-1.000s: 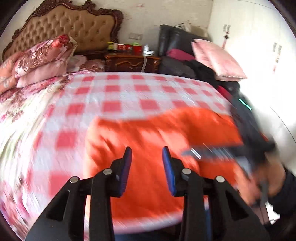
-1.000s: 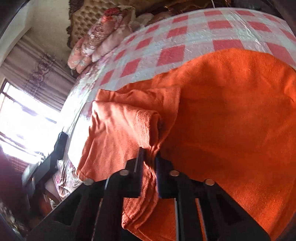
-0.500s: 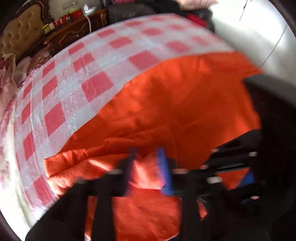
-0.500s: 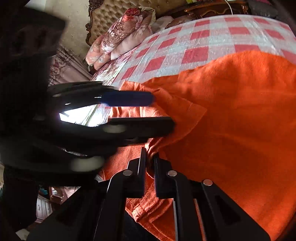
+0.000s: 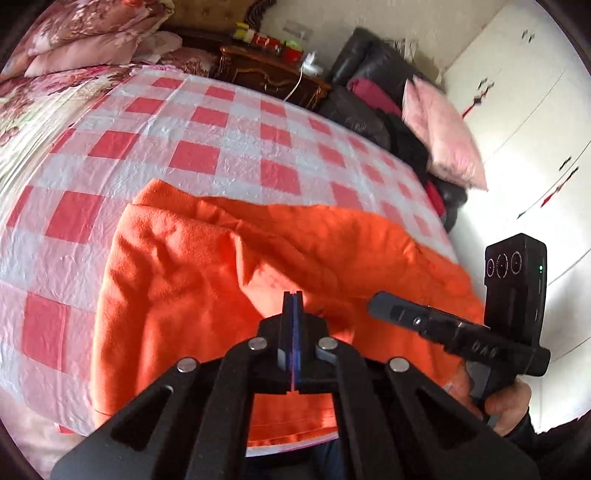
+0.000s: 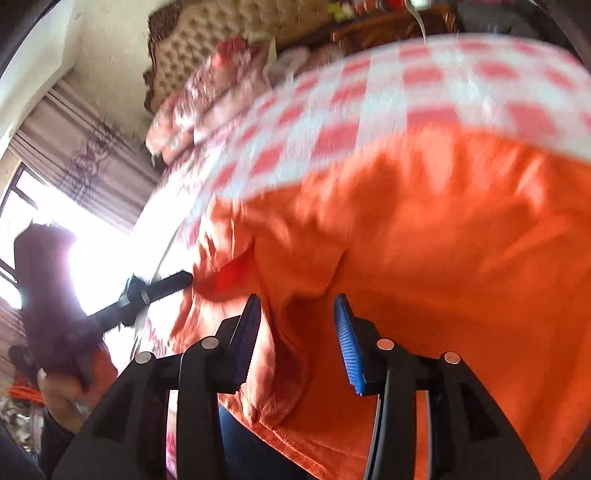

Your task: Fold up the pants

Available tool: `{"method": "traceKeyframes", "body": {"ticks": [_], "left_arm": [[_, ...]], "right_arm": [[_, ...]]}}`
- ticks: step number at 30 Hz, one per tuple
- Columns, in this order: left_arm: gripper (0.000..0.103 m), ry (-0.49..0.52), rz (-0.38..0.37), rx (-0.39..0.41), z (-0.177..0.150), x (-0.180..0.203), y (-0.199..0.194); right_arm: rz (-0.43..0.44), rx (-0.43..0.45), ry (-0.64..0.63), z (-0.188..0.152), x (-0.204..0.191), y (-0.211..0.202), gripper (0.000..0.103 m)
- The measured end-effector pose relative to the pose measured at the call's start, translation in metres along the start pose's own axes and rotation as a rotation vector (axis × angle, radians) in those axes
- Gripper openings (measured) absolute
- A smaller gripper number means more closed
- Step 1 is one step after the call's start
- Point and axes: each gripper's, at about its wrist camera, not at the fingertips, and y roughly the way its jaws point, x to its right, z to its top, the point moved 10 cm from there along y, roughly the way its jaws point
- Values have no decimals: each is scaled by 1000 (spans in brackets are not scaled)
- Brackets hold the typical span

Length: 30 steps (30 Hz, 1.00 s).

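The orange pants (image 5: 229, 266) lie rumpled on the red-and-white checked bedcover (image 5: 192, 155), near the bed's front edge. My left gripper (image 5: 292, 299) is shut on a raised fold of the pants at their front middle. My right gripper (image 6: 297, 325) is open, its blue pads on either side of a loose fold of the pants (image 6: 424, 240) without pinching it. The right gripper also shows in the left wrist view (image 5: 376, 301), just right of the left one. The left gripper shows in the right wrist view (image 6: 184, 278), at the pants' left edge.
Floral pillows (image 5: 85, 33) and a tufted headboard (image 6: 207, 33) stand at the head of the bed. A wooden nightstand (image 5: 273, 74) with small items, a dark heap of clothes (image 5: 373, 99) and a pink cushion (image 5: 439, 136) are beyond the far side. White wardrobe doors (image 5: 524, 110) are at right.
My left gripper swung down from open above the pants and shut on a fold. My right gripper opened and let go of the fold it held.
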Motion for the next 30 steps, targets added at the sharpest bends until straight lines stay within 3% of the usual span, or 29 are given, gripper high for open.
{"method": "traceKeyframes", "body": {"ticks": [3,5,7,8,9,10,16,18,19,20,22,24,27,30], "left_arm": [[0,4,49,16,-3,-1,2],[0,20,51,31,-4,2,-1],[3,49,72,41,-7,3,-5],[26,53,76,39,-9,3,-5],[38,49,71,38,-12,3,-6],[44,45,66,45,-15,3,-8],[42,-17,70,51,-35,-17,-17],[42,-9,83,51,-43,-21,-19],[42,-2,88,47,-46,-22,-19],[43,9,99,40,-51,-23,-17],[44,31,113,21,-60,-23,-13],[47,55,122,-3,-70,-22,-7],[48,59,114,-27,-81,-23,1],[54,77,110,-29,-82,-18,1]], "right_arm": [[67,-1,18,24,-8,-7,42],[142,-109,62,27,-14,12,49],[170,-212,67,23,-20,33,49],[176,-240,55,20,-25,39,49],[185,-279,48,16,-30,49,49],[191,-319,53,13,-36,58,49],[113,-426,-48,-7,-59,86,49],[62,-429,-101,-10,-60,91,45],[27,-421,-140,-10,-60,92,19],[-20,-410,-174,-6,-57,95,3],[-67,-362,-201,10,-49,91,2],[-174,-274,-223,35,-31,78,2],[-214,-254,-175,50,-5,73,3],[-217,-267,-196,39,3,83,3]]}}
